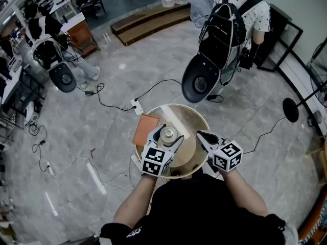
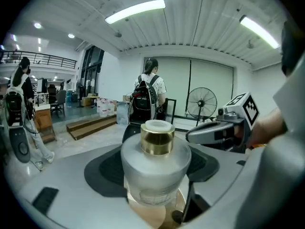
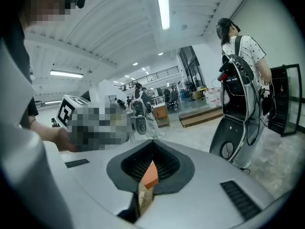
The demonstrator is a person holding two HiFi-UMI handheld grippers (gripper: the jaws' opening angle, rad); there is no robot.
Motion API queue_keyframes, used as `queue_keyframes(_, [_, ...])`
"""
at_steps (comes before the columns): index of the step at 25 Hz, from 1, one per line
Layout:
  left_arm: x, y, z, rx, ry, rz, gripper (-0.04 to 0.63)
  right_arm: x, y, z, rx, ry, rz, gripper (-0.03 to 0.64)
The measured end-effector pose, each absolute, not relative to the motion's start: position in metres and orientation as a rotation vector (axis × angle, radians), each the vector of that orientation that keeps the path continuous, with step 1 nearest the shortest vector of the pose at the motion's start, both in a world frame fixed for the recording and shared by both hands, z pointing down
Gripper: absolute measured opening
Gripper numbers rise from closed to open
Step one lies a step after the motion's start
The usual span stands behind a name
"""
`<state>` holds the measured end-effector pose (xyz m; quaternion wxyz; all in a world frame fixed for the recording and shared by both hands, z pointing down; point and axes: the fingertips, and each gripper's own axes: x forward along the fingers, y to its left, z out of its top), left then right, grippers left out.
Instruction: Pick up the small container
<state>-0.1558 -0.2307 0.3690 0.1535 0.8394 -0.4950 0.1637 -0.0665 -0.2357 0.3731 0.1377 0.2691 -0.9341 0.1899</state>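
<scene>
The left gripper (image 1: 167, 132) is clamped on the small container (image 1: 168, 135), a frosted jar with a gold collar, near the middle of the round table (image 1: 200, 118). Its base is hidden between the jaws, so I cannot tell whether it touches the top. Just beside it, the right gripper (image 1: 200, 135) hovers with its jaws pressed together on nothing. An orange pad (image 1: 145, 129) lies at the left edge. On the floor beyond sits a white power strip (image 1: 136, 106), and farther off stands a person with a backpack (image 1: 232, 19).

Over table (image 1: 196, 121), small container (image 1: 168, 135) between left gripper (image 1: 168, 137) fingers, right gripper (image 1: 203, 136) beside it, board (image 1: 145, 129) left
</scene>
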Motion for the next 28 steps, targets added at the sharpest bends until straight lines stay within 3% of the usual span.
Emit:
queue_keyframes(18, [-0.169, -0.263, 0.268, 2.319, -1.673, 0.37, 0.348, -0.036, -0.265, 0.255, 0.554, -2.945, 0.21, 0.011])
queue_keyframes(28, [-0.188, -0.267, 0.269, 2.252, -1.726, 0.377, 0.348, -0.048, -0.284, 0.254, 0.498, -2.948, 0.186, 0.011])
